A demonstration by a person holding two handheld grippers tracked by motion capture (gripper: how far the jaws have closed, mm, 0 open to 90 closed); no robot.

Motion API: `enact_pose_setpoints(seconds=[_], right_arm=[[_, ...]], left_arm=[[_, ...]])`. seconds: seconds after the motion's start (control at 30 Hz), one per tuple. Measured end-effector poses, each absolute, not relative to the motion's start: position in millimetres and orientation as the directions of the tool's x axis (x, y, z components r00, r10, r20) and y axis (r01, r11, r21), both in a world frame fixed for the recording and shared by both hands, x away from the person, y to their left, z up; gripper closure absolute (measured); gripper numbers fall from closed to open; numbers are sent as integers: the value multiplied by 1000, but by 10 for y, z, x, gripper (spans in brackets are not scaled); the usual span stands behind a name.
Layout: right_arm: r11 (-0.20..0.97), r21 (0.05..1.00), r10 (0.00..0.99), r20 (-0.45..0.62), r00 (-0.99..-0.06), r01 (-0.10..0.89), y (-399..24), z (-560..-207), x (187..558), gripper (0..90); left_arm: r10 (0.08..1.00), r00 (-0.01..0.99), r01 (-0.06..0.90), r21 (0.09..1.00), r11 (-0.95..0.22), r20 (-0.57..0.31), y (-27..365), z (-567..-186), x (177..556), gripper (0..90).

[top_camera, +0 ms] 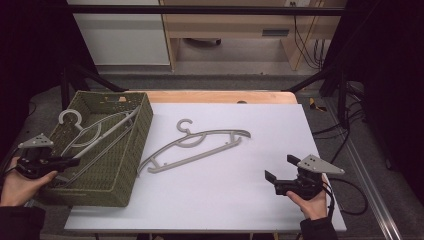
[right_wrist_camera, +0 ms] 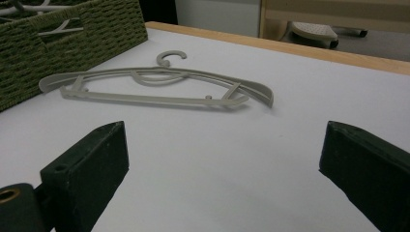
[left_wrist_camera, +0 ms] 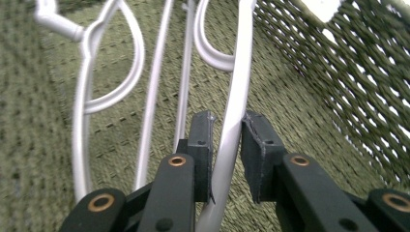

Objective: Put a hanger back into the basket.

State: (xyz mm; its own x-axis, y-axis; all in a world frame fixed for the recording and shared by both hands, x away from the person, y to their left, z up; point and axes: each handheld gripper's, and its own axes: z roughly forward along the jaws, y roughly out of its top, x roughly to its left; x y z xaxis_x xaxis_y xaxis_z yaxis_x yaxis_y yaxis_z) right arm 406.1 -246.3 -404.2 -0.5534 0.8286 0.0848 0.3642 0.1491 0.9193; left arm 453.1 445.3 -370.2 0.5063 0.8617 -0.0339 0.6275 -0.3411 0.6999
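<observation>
White table: one hanger; basket: two.

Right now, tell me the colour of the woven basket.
Olive green, in a woven texture; the basket shows it best in the left gripper view.

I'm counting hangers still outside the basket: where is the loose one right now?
In the high view, the grey hanger lies flat on the white table near its middle, just right of the woven basket, ahead and left of the right gripper.
</observation>
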Motion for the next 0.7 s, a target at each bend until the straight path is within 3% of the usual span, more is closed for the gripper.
enact_pose_setpoints(seconds=[0.27, 0.5, 0.7], right_arm=[[146, 919, 828, 88, -553, 365, -2463, -4042, 4061, 38], [147, 919, 830, 87, -552, 366, -2462, -4046, 4065, 38], [147, 919, 830, 87, -551, 366, -2466, -4043, 4062, 38]], left_arm=[[921, 389, 659, 689, -301, 31, 4510, -3664, 4585, 751], [955, 293, 735, 628, -256, 47, 4579, -3684, 4711, 754], [968, 245, 778, 586, -229, 53, 4573, -3714, 4800, 709]])
